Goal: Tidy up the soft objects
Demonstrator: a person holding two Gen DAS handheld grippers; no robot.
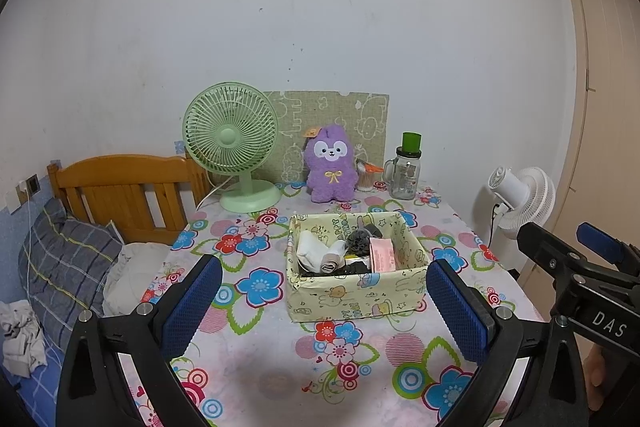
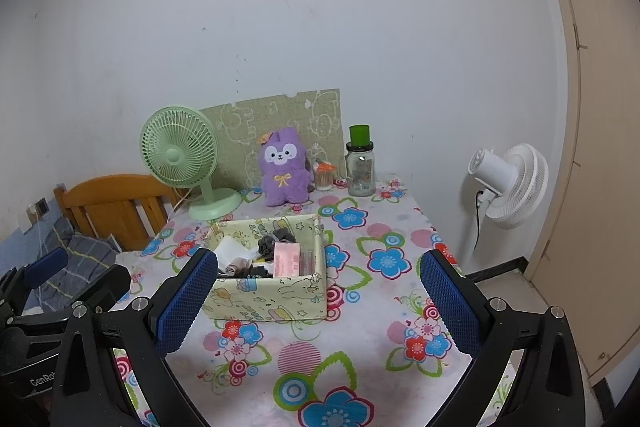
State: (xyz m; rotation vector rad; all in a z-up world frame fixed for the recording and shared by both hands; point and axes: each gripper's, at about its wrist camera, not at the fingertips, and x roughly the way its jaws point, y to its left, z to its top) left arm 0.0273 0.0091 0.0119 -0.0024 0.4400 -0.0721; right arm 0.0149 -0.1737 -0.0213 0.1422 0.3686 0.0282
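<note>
A pale yellow fabric box point(image 1: 360, 291) point(image 2: 280, 295) with cartoon prints stands mid-table. Inside lie rolled white socks point(image 1: 316, 251), a grey sock ball point(image 1: 360, 239) point(image 2: 266, 243), dark items and a pink packet point(image 1: 382, 253) point(image 2: 286, 259). A purple plush toy point(image 1: 331, 165) point(image 2: 283, 167) sits upright at the back of the table. My left gripper point(image 1: 324, 307) is open, held above the table just short of the box, nothing between its blue pads. My right gripper point(image 2: 320, 301) is open too, to the right of the left one, empty. Each gripper shows at the edge of the other's view.
At the table's back stand a green desk fan point(image 1: 232, 143) point(image 2: 180, 155), a patterned green board point(image 1: 332, 119), a glass jar with green lid point(image 1: 406, 167) point(image 2: 360, 163) and a small cup point(image 1: 366, 177). Left lies a bed point(image 1: 72, 259); right stands a white floor fan point(image 2: 508, 183).
</note>
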